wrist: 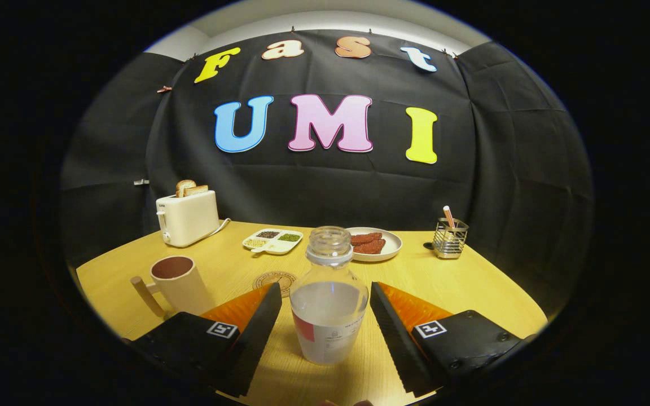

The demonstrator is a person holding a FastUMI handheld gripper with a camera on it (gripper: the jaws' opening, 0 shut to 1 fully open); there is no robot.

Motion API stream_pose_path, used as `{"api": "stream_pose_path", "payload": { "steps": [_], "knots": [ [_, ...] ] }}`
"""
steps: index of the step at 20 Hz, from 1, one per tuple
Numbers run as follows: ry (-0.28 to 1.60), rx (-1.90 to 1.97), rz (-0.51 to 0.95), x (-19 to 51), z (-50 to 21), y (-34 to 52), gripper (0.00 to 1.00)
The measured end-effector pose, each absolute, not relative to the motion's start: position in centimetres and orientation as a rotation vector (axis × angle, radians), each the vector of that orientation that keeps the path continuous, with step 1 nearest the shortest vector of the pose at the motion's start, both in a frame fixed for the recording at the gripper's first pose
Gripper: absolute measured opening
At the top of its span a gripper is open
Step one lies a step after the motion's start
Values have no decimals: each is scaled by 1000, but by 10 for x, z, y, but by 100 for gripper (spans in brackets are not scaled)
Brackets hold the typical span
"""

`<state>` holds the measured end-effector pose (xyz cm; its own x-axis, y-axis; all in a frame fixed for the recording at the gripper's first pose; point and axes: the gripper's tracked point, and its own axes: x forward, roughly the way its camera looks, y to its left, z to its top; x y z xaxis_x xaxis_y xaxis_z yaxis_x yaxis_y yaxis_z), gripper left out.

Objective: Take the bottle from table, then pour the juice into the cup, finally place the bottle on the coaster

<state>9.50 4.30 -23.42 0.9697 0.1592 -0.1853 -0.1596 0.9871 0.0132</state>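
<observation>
Between the fingers (pixel 325 307), which are spread wide and touch nothing, the bottle (pixel 329 301) stands upright on the bench (pixel 471 282).

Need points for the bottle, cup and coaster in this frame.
bottle (pixel 329 316): gripper view, on its clear body, between the open fingers.
cup (pixel 181 287): gripper view, on its outer wall.
coaster (pixel 280 277): gripper view, on the part showing behind the bottle.

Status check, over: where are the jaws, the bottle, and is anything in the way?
Gripper open, jaws either side of the bottle, not touching. Bottle upright on table, uncapped, part full. Cup ahead left, coaster just behind bottle. Nothing between jaws and bottle.
</observation>
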Motion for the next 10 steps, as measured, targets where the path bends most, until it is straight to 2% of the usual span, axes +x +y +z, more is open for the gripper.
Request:
{"api": "stream_pose_path", "payload": {
  "steps": [6, 8, 10],
  "knots": [
    [190, 31, 145, 99, -244, 44, 96],
    [193, 36, 139, 102, -246, 45, 88],
    [193, 41, 132, 107, -248, 44, 87]
  ]
}}
